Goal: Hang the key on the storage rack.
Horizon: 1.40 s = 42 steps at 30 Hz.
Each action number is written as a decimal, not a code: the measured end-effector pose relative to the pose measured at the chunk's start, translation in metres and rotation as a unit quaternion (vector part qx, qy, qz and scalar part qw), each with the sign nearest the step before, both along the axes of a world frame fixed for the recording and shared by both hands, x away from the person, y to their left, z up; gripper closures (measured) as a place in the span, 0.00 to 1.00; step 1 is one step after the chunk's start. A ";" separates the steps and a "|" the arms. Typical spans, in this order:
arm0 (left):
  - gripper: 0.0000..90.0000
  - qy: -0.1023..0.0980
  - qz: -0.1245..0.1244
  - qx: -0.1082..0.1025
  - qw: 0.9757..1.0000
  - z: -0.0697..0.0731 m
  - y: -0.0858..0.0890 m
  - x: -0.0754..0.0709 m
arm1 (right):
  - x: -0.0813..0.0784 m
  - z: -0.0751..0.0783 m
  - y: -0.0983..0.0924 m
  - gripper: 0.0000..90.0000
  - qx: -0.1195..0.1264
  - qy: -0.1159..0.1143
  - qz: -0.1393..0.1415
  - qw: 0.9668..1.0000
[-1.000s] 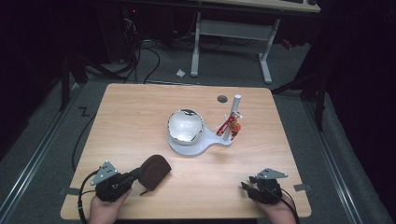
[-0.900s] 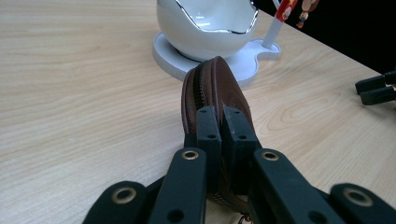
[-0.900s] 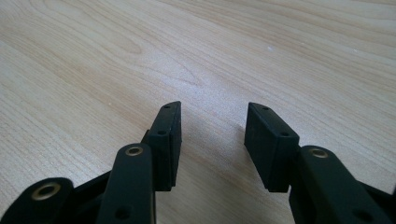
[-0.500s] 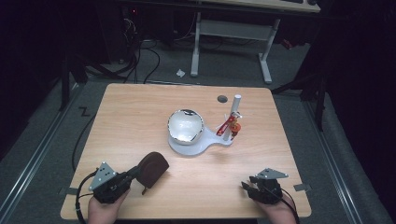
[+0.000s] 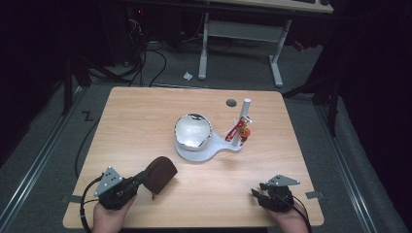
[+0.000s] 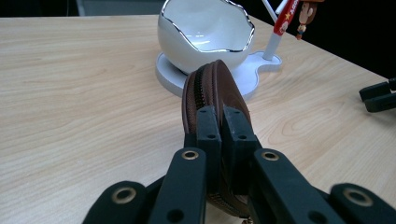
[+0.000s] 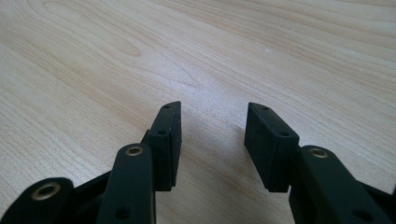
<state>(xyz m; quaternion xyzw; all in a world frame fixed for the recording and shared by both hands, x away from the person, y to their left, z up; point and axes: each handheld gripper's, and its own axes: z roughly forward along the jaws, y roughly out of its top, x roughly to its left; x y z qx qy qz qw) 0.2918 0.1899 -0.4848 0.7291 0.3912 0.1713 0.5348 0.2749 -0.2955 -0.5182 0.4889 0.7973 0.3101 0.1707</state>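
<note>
A round brown zip pouch [image 5: 158, 174] is pinched on edge by my left gripper [image 5: 137, 180] near the table's front left; in the left gripper view the pads close on the pouch [image 6: 215, 88] along its zip, with my left gripper [image 6: 222, 125] shut on it. Beyond it stands a white bowl with a silver rim [image 5: 193, 131] [image 6: 205, 30] on a white base [image 5: 219, 147]. A white post [image 5: 241, 122] on that base carries a red charm [image 5: 237, 130]. My right gripper [image 5: 257, 190] [image 7: 212, 135] rests at the front right, jaws apart over bare wood.
The wooden table [image 5: 136, 116] has a small dark hole [image 5: 231, 102] near its back edge. A desk frame [image 5: 238, 36] and cables lie on the floor behind. The other gripper's jaw tips [image 6: 379, 94] show at the right edge of the left gripper view.
The left gripper and the pouch have shifted slightly; the right gripper has stayed put.
</note>
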 end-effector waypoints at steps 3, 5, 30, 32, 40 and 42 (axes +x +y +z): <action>0.96 -0.001 -0.003 0.005 1.000 0.004 -0.005 0.003 | 0.000 0.000 0.000 0.63 0.002 0.000 0.000 1.000; 0.96 -0.003 -0.004 0.004 1.000 0.007 -0.008 0.004 | 0.000 0.000 -0.001 0.63 0.005 0.000 0.000 1.000; 0.96 -0.026 -0.005 0.005 1.000 0.050 -0.050 0.068 | -0.001 0.001 -0.004 0.63 0.009 -0.001 0.003 1.000; 0.96 -0.024 -0.008 0.009 1.000 0.052 -0.054 0.073 | -0.001 0.001 -0.004 0.63 0.009 -0.001 0.003 1.000; 0.96 -0.019 -0.010 0.007 1.000 0.058 -0.070 0.091 | -0.001 0.001 -0.005 0.63 0.007 -0.004 0.006 1.000; 0.96 -0.016 -0.010 0.005 1.000 0.059 -0.072 0.094 | -0.001 0.001 -0.006 0.63 0.009 -0.003 0.005 1.000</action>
